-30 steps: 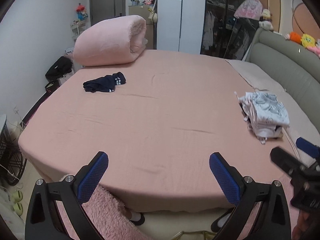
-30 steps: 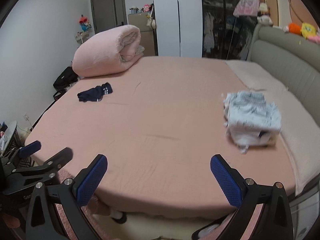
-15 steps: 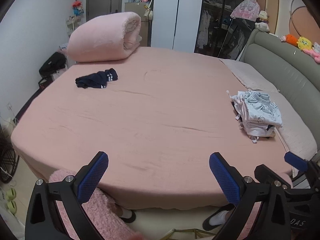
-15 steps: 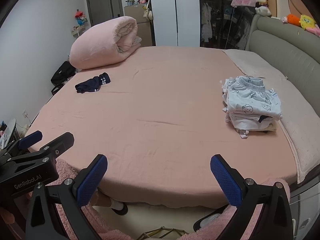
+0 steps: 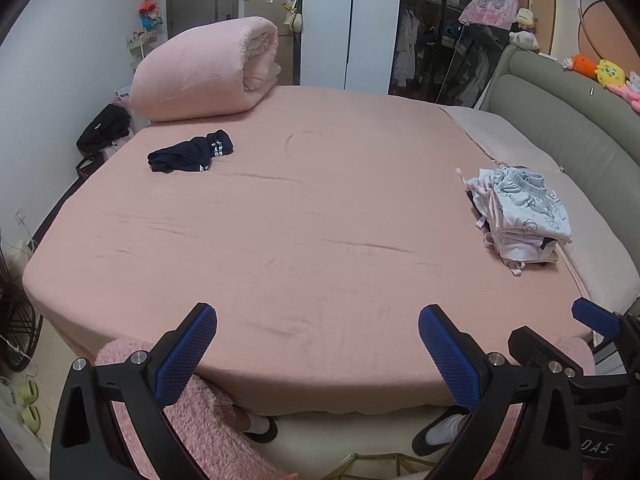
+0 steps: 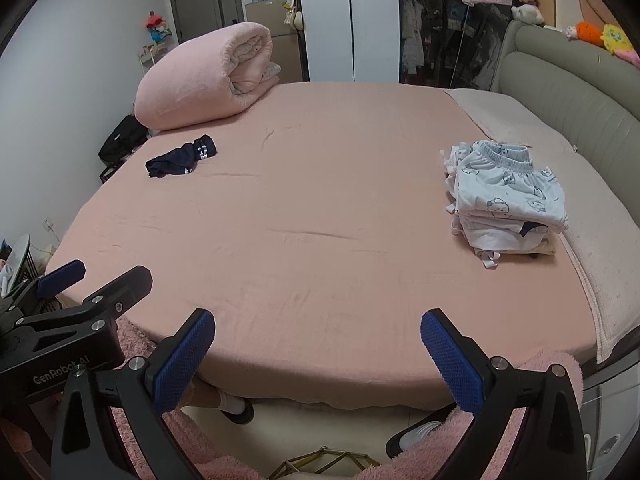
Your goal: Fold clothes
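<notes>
While held back at the foot of the bed, left gripper (image 5: 318,354) noted with jaws spread wide, nothing between the blue pads (image 5: 186,354). Seen from the left wrist: pink bed sheet (image 5: 320,216) largely bare. Crumpled navy garment (image 5: 191,156) lying unfolded at the far left, just in front of the rolled pink duvet (image 5: 206,70). Stack of folded pale clothes (image 5: 518,216) standing at the right edge, near the grey headboard (image 5: 568,120), topped by printed light-blue shorts. Right gripper partly visible at the lower right corner, apart from the left.

From the right wrist: right gripper (image 6: 318,354) likewise wide apart and empty, hovering short of the mattress edge. Same stack (image 6: 506,204) confirmed neat, several layers deep, well apart from the navy garment (image 6: 182,156) across the bed. Left gripper body visible at lower left, clear of the sheet. Feet in white socks and dark slippers (image 6: 236,406) showing below the bed edge.

Assessment: most of the work judged complete, given the stack. One item, the navy garment, judged outstanding: not yet spread, folded or stacked. No other loose clothing found on the bed.
</notes>
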Tool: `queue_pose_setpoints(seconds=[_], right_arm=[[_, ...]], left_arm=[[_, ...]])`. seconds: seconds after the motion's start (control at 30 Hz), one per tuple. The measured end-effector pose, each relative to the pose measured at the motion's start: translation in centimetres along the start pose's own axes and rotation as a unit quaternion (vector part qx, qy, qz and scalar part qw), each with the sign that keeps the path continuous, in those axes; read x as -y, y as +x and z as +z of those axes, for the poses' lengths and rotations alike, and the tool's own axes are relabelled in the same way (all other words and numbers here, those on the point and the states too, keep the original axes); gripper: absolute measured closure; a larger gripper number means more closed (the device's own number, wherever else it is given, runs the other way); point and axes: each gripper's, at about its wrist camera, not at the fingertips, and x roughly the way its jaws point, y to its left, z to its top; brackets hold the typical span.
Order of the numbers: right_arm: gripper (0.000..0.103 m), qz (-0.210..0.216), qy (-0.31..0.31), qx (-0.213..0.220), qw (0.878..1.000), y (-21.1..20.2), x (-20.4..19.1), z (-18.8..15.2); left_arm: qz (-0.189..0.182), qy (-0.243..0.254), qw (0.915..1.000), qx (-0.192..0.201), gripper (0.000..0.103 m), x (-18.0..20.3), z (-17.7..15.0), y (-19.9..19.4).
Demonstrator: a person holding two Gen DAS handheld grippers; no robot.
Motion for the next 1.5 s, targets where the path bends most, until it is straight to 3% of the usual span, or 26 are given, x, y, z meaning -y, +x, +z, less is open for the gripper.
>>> queue_pose_setpoints(seconds=[0.17,0.33,0.47,0.63,0.8,1.03,1.2,1.5], right_arm=[[0.0,-0.001,-0.017,0.007,1.0,1.6,0.0,1.7],[0.0,-0.017,-0.029,0.024,0.999,6.7,0.9,5.2],[0.0,-0.018,-0.03,0.02,0.999,13.0,1.9,7.1],[0.0,-0.031,-0.024,-0.017,0.999,22.9,3.7,7.4],[0.0,-0.016,0.003,-0.039,0.999,29.5,5.0,6.5],[0.0,-0.016,0.015,-0.055,0.998,33.7,5.3,5.1],[0.0,-0.042,-0.007,-0.055,0.998,33.6,4.2,4.5],[0.0,-0.046,-0.012,-0.055,0.997,33.4,3.6,4.4]], left_arm=[[0.0,0.011,0.9999,0.009,0.0,0.7,2.3,3.0],[0.019,0.022,0.9994,0.017,0.0,1.1,4.8,9.9],[0.023,0.017,0.9993,0.026,0.0,0.6,6.2,16.7],[0.036,0.006,0.9989,-0.029,0.0,-0.9,5.8,25.9],[0.038,0.011,0.9982,-0.046,0.0,-1.3,4.8,30.4],[0.038,0.034,0.9964,-0.068,0.0,-1.3,3.0,32.7],[0.037,0.035,0.9959,-0.075,0.0,-1.9,2.7,32.5],[0.025,0.027,0.9963,-0.077,0.0,-2.7,2.2,32.0]])
